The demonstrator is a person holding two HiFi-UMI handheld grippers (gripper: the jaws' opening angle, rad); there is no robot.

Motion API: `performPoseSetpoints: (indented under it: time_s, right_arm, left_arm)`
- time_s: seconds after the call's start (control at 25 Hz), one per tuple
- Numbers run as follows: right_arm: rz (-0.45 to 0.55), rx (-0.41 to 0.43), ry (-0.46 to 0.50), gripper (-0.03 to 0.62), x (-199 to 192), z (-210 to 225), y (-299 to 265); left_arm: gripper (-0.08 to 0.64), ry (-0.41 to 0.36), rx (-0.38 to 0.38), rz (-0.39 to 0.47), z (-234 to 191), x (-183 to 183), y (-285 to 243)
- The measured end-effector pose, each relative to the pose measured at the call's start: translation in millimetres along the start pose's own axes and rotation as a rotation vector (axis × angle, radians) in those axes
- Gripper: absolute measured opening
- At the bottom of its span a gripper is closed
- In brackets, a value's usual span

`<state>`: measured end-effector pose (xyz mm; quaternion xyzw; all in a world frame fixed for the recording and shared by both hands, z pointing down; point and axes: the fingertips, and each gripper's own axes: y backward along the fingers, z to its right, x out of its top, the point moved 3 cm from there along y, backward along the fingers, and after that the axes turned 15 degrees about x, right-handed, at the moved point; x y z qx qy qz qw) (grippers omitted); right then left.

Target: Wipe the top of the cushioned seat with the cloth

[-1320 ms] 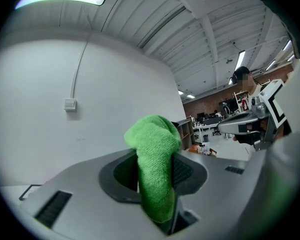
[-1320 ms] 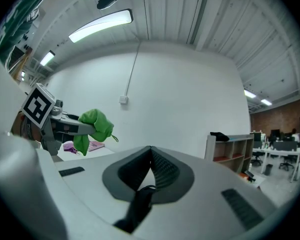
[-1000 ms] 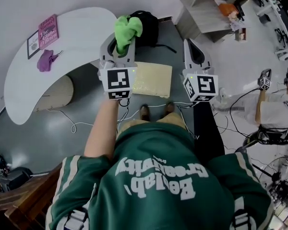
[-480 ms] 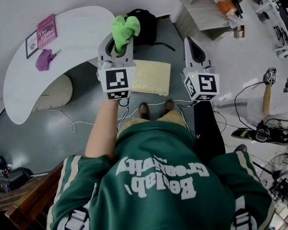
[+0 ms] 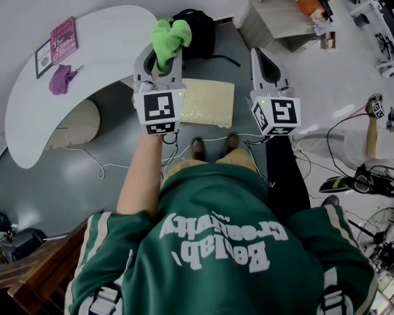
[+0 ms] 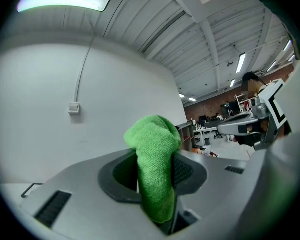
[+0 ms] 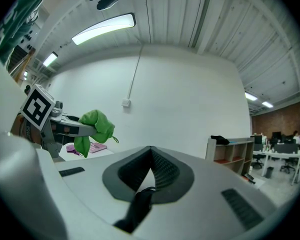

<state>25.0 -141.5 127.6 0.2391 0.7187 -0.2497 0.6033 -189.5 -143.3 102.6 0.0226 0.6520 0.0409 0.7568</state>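
Between the jaws of the left tool (image 6: 157,184) sits a bright green cloth (image 6: 152,154), pinched around its middle. The jaws are closed onto it. A rounded bunch of fabric pokes out past the tips, and a shorter tail hangs back inside the tool. The right tool (image 7: 150,159), held level just beside the left one, has its jaws pressed together with nothing between them.

Below both tools, roughly midway between them and well apart from either, lies the cushioned seat (image 5: 207,102), a pale yellow square pad low to the floor, just ahead of the person's shoes (image 5: 197,151). The cloth is not touching it yet.

The cloth looks like thin, fluffy microfibre: light, limp and easy to crush. A mid-cloth pinch seems sound, since the loose bunch beyond the tips is the part likely to meet the padding. The seat top looks soft, so it would probably give under pressure. Firm strokes might drag the cloth out of the jaws.
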Motion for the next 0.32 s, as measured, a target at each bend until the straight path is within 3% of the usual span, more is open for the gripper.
performPoseSetpoints:
  time_s: [0.32]
  right_arm:
    - [-0.01,0.007,0.022,0.008,2.6,-0.9,-0.2]
  left_arm:
    - [0.137,0.0,-0.006,0.004,0.4,-0.8,0.5]
